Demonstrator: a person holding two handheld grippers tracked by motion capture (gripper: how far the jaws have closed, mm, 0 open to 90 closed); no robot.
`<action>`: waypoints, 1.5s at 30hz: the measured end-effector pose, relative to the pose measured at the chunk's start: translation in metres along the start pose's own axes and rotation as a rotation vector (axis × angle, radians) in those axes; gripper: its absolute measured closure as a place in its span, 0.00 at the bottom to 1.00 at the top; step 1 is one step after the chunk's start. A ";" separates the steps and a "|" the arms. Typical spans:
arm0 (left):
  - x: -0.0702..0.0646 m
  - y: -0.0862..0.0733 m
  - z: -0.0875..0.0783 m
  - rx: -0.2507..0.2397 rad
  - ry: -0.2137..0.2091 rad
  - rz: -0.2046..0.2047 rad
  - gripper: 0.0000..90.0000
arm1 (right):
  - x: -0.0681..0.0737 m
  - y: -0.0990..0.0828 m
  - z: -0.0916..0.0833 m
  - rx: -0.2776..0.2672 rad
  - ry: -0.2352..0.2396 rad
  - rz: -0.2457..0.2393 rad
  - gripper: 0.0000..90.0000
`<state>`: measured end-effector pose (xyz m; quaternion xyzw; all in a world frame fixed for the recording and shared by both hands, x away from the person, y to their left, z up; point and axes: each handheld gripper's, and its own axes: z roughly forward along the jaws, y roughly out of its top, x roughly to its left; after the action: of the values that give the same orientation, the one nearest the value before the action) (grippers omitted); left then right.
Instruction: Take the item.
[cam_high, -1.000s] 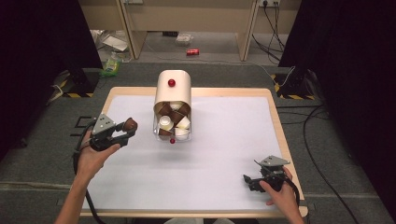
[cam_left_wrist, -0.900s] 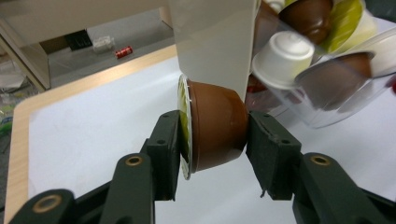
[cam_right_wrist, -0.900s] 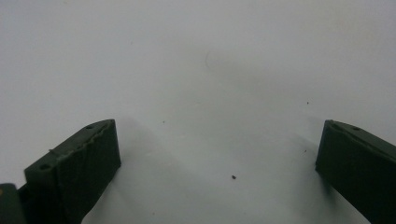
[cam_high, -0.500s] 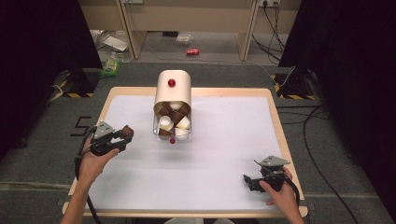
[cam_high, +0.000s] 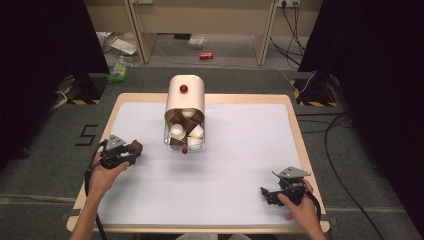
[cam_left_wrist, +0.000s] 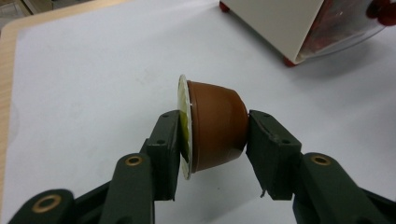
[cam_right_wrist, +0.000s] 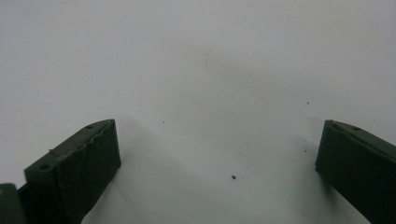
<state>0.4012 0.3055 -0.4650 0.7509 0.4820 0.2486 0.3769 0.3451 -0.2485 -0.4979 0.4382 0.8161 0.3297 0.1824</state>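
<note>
The left gripper (cam_high: 131, 151) sits near the left edge of the desk (cam_high: 240, 150), its jaws clamped on a brown capsule (cam_left_wrist: 217, 125). In the left gripper view one jaw presses the capsule's foil lid and the other its narrow base, so the capsule lies on its side between them above the white surface. A cream dispenser (cam_high: 185, 102) with a red knob stands at the middle back of the desk, its clear front holding more brown and white capsules (cam_high: 185, 129). The right gripper (cam_high: 266, 194) rests near the desk's front right corner, well apart from the dispenser, its jaws spread wide with nothing between them.
</note>
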 end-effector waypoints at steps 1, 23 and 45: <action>0.001 -0.002 0.002 0.007 0.000 -0.002 0.61 | 0.000 0.000 0.000 0.001 0.000 0.000 0.00; 0.006 -0.013 0.018 0.051 0.008 -0.004 0.60 | 0.000 0.000 0.000 0.001 0.001 0.000 0.00; -0.004 -0.012 0.010 0.054 -0.056 -0.002 0.22 | 0.000 0.000 0.000 0.000 0.000 0.000 0.00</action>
<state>0.4003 0.3015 -0.4800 0.7671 0.4786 0.2141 0.3697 0.3451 -0.2485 -0.4979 0.4381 0.8161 0.3298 0.1823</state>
